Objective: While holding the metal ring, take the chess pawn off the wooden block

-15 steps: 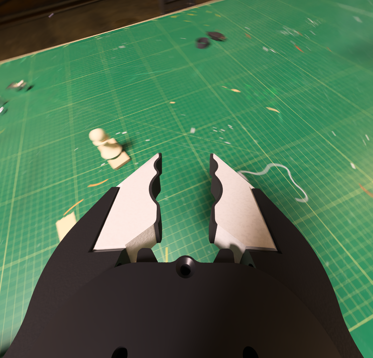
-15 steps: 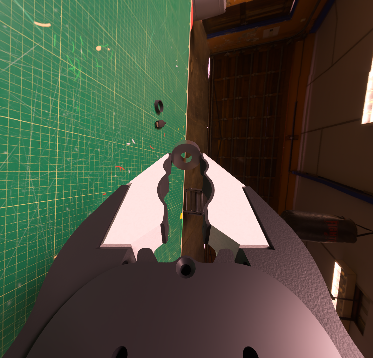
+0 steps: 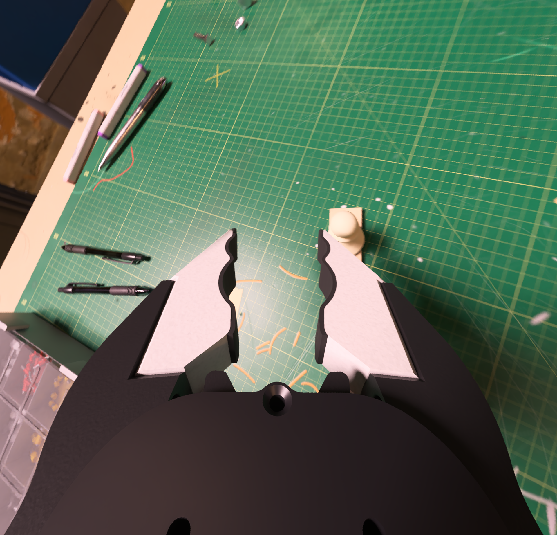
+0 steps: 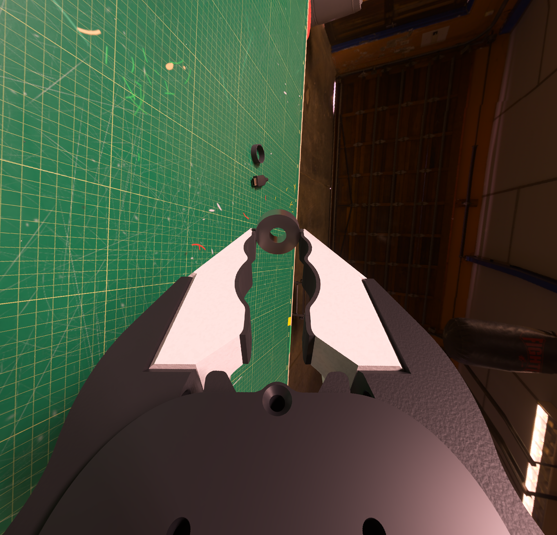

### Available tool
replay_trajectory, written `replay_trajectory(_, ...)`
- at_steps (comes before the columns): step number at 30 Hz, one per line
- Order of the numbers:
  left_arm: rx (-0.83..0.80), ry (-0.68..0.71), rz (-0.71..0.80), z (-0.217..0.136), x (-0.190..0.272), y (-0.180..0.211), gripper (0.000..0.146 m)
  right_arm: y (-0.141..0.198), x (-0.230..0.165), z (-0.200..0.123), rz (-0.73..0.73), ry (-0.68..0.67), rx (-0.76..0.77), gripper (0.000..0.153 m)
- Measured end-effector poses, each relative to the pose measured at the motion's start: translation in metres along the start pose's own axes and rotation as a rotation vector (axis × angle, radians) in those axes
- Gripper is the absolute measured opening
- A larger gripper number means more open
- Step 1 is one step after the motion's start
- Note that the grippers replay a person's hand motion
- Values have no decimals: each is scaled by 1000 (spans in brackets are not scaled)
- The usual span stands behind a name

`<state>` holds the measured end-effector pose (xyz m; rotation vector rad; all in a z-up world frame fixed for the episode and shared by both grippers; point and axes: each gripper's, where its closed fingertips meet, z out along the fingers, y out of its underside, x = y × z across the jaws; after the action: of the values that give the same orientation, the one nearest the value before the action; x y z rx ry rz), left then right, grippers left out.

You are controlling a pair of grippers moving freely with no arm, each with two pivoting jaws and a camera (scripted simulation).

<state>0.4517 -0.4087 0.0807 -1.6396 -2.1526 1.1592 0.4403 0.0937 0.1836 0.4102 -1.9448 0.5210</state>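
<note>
Since half a sec ago the left hand-held gripper point(image 3: 276, 243) has swung round and dropped in over the pawn point(image 3: 346, 230): before, the pawn sat well off to its left, far side; now it's just past the tip of the right-side finger, partly hidden behind it. Fingers are spread wider than before, nothing between them, only orange shavings point(image 3: 272, 344) on the green surface point(image 3: 391, 113) below. Pawn is upright on the wooden block point(image 3: 357, 216), block flat on the surface. Pens point(image 3: 105, 253) and markers point(image 3: 125, 99) along the surface's edge are now in view, well apart from the job.

Right hand-held gripper point(image 4: 277, 234) hasn't shifted: clamped on the metal ring point(image 4: 277, 232) at the very fingertips, ring's hole facing the camera, off the surface. A second small dark ring point(image 4: 257, 154) and a little dark part point(image 4: 259, 181) lie farther out.

Meaning, as a guess: approach is nearly done but gripper's off-centre, pawn is outside the gap. Needs a nudge sideways toward the pawn before closing, else the finger may knock it over. Ring grip is shallow, so the right side best stay put.
</note>
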Motion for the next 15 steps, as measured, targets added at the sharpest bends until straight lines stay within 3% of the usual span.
replay_trajectory(9, -69, 123, -178, 19, 2, 2, 42, -4, -2, -2, 6, -24, 10, 28)
replay_trajectory(15, -41, 196, -216, 8, 9, -10, 57, -5, -5, 0, 5, -37, 0, 28)
